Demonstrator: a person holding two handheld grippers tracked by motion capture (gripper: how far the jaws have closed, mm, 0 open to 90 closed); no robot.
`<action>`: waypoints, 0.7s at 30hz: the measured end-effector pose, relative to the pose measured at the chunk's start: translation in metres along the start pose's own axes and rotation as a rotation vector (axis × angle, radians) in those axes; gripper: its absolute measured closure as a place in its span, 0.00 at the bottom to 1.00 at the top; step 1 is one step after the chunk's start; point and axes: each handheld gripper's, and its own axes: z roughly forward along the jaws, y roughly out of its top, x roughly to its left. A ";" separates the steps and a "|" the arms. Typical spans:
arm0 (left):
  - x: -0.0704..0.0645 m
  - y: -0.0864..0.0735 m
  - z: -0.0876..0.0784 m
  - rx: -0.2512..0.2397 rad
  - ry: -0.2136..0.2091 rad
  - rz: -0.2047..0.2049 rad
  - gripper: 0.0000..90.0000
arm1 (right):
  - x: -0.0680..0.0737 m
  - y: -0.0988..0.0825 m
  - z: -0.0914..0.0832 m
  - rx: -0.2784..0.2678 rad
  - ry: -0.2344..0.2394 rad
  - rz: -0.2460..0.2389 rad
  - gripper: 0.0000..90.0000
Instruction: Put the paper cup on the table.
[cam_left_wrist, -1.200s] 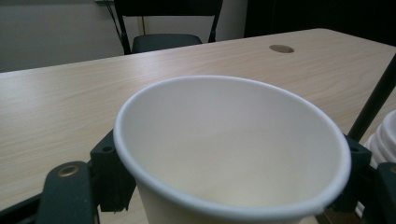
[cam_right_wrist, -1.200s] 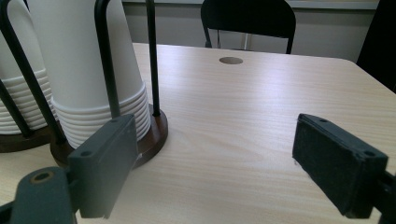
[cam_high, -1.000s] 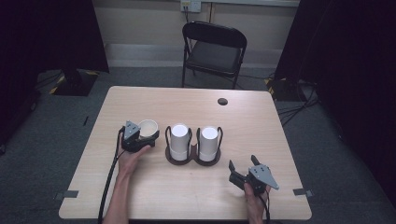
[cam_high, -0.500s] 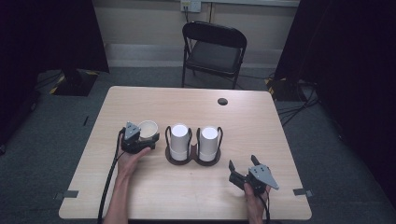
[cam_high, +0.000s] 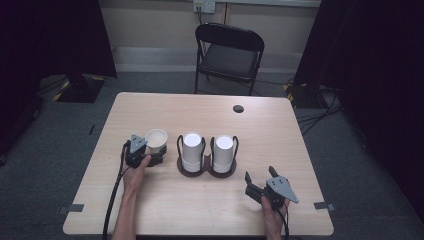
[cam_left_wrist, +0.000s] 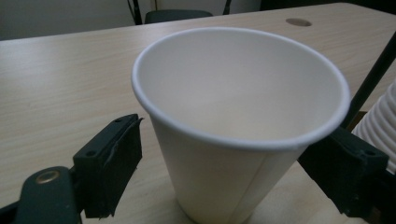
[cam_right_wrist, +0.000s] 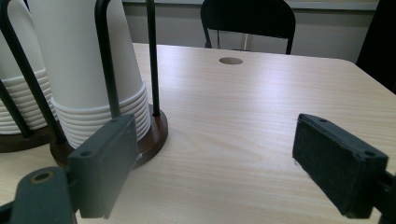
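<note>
A white paper cup stands upright and empty on the table's left half. My left gripper lies beside it with the cup between its jaws. The jaws have just been opening. The left pad stands clear of the cup wall, so the left gripper is open. A dark two-slot cup holder at mid-table carries two stacks of upturned white cups. My right gripper rests near the front right, open, with nothing between its jaws. In the right gripper view, that gripper faces bare tabletop to the right of the nearer stack.
The wooden table has a small round hole near its far edge. A black folding chair stands behind the table. Cables trail from both grippers toward the front edge.
The left gripper has shifted slightly toward the person while the cup stays standing in place. The right gripper has not moved.
</note>
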 end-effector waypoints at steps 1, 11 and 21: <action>0.000 0.000 -0.001 0.011 0.011 0.012 0.17 | 0.000 0.000 0.000 0.000 0.000 0.000 0.15; -0.003 -0.002 -0.014 0.004 0.010 -0.020 0.17 | 0.000 0.000 0.000 0.001 -0.002 0.001 0.15; -0.010 -0.004 -0.029 -0.013 0.025 0.016 0.18 | 0.000 0.000 0.000 -0.002 0.001 0.004 0.15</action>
